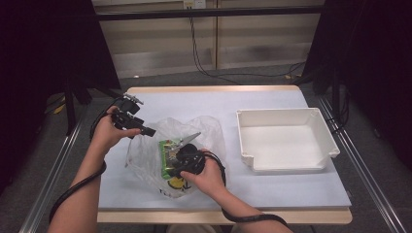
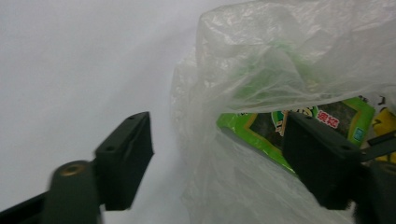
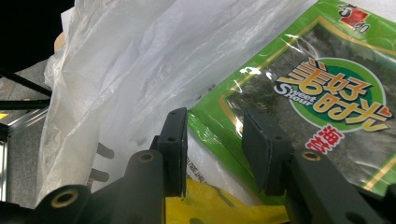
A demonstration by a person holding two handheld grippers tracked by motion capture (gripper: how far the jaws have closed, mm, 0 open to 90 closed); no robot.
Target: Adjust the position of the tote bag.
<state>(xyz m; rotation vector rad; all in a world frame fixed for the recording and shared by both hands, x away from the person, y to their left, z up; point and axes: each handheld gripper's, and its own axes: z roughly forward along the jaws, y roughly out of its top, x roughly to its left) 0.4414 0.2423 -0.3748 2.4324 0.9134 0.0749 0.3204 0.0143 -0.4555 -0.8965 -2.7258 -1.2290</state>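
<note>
- I am working over the pale blue rectangular tabletop [image 1: 272, 104], where the white, shallow plastic tray [image 1: 286, 119] is sitting at the right with nothing in it, well apart from the bag.
- The crumpled, clear plastic bag [image 1: 145, 155] is lying left of centre, and I judge the unpacking barely begun: nothing is out yet.
- The flat green seaweed snack packet [image 1: 167, 153] is lying inside the bag, near its mouth, above something yellow.
- My right gripper [image 3: 212, 140] is reaching into the bag; its jaws are standing partly apart astride the packet's corner, and I cannot tell whether the pads are pressing.
- My left gripper [image 2: 217, 156] is hanging at the bag's left edge, jaws wide, released, with loose film between them.
</note>
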